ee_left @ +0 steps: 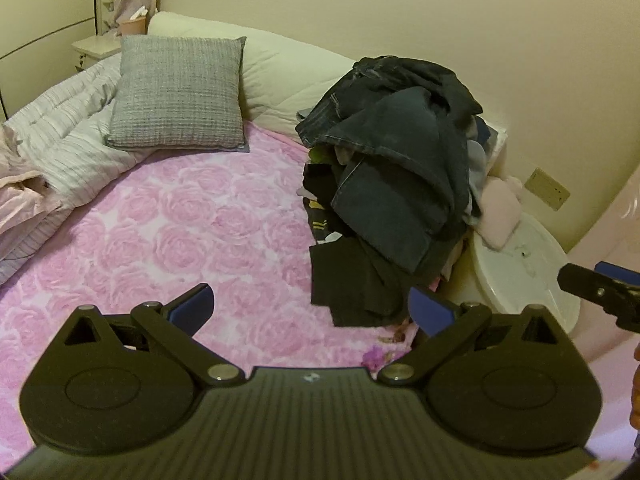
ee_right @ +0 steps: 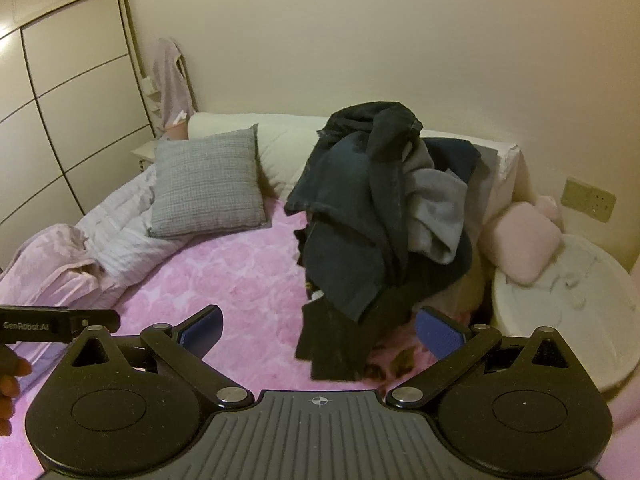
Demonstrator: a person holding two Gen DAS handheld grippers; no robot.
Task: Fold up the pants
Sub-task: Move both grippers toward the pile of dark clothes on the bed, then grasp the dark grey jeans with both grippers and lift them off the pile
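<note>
Hovering over the bed, we hold both grippers low above the pink rose blanket (ee_left: pixel 192 220), and neither one touches any cloth. Our left gripper (ee_left: pixel 312 310) has its jaws spread wide, blue pads apart, nothing between them. Our right gripper (ee_right: pixel 320 330) is the same: jaws spread, empty, pointing at the heap ahead.

And there's the heap, a tall pile of dark pants (ee_left: pixel 396 184) stacked on the right side of the bed, up against the cream headboard cushion (ee_left: pixel 276 68). Dark denim lies draped over the top, a grey garment (ee_right: pixel 436 216) pokes out on the pile's right flank, and a black piece (ee_left: pixel 352 284) spills down onto the blanket just beyond the left gripper's right pad.

On the left, a grey checked pillow (ee_left: pixel 180 96) leans on the cushion, with a striped quilt (ee_left: pixel 68 136) bunched beside it. To the right of the pile, a pink plush thing (ee_right: pixel 524 244) rests on a round white table (ee_right: pixel 560 320). From the left wrist view, we catch the tip of the right gripper at the far right edge. In the right wrist view, the left gripper's black body shows at the left edge, with fingers (ee_right: pixel 10 384) below it.
</note>
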